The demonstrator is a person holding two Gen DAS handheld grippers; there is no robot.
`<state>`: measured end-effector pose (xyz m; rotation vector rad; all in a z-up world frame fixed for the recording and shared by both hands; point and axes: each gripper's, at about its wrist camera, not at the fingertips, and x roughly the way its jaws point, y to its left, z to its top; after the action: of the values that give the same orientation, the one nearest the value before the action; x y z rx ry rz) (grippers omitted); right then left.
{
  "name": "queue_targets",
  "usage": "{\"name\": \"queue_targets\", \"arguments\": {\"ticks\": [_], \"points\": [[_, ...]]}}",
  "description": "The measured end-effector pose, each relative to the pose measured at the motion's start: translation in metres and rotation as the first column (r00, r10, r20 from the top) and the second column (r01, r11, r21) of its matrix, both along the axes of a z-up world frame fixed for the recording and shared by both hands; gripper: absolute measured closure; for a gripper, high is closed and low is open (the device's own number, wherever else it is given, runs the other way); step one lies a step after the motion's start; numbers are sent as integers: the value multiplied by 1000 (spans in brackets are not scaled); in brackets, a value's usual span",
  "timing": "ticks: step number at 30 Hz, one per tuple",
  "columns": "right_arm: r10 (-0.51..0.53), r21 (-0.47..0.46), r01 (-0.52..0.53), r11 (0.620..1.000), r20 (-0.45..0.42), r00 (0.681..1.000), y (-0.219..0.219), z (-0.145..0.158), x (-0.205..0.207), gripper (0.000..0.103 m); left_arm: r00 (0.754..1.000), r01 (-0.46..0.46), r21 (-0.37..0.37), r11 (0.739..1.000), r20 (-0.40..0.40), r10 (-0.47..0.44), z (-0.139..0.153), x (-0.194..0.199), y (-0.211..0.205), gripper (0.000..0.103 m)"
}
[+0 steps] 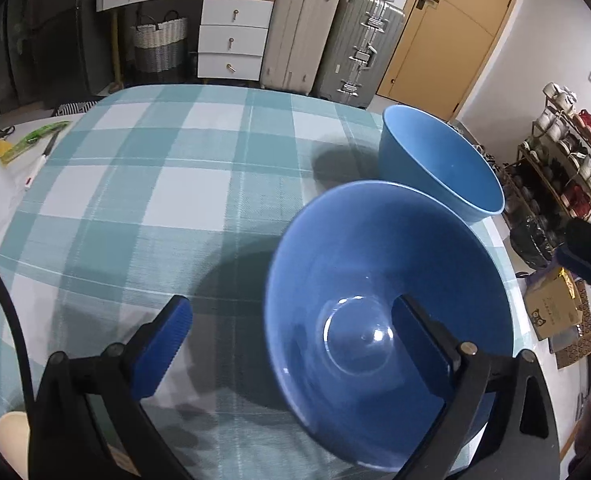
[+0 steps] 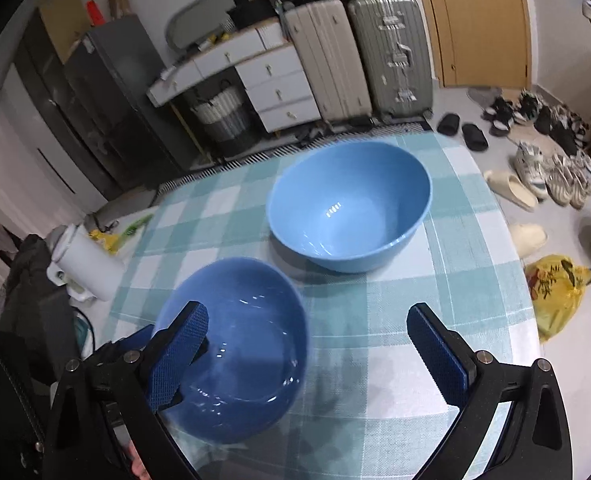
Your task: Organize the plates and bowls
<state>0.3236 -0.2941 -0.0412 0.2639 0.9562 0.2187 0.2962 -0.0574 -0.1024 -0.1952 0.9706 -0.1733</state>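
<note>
The left gripper [image 1: 291, 336] hangs wide open over a table under a teal checked cloth [image 1: 155, 184], its right finger inside the dark blue bowl [image 1: 375, 264] and its left finger outside the rim. A lighter blue bowl [image 1: 435, 160] stands just behind, near the table's edge.

Loads of open tablecloth on the left, right side is crowded

The checked tablecloth [image 1: 143, 184] is bare across its left and middle, so easy passage there. On the right the dark blue bowl [image 1: 375, 280] and light blue bowl [image 1: 447, 164] sit near each other with only a narrow strip of cloth between. A white jug [image 2: 87, 264] blocks the table's left edge.
</note>
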Motion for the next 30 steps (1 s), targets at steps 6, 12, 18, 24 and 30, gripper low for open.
{"name": "queue_targets", "arguments": {"ticks": [6, 12, 18, 24, 30], "points": [[-3, 9, 4, 1000, -78, 997, -2, -29, 10, 19, 999, 18, -12, 1000, -31, -18, -9, 4, -4, 24], [18, 59, -11, 998, -128, 992, 4, -53, 14, 23, 997, -28, -38, 999, -73, 25, -17, 7, 9, 44], [31, 56, -23, 998, -152, 988, 8, -64, 15, 28, 995, -25, -42, 999, -94, 21, -23, 9, 13, 65], [33, 55, -24, 998, -165, 986, 9, -65, 16, 42, 993, -48, -103, 993, -113, 36, -25, 10, 20, 80], [37, 45, -29, 999, -181, 983, 12, -67, 18, 51, 993, -32, -85, 996, -112, 22, -25, 6, 16, 93]]}}
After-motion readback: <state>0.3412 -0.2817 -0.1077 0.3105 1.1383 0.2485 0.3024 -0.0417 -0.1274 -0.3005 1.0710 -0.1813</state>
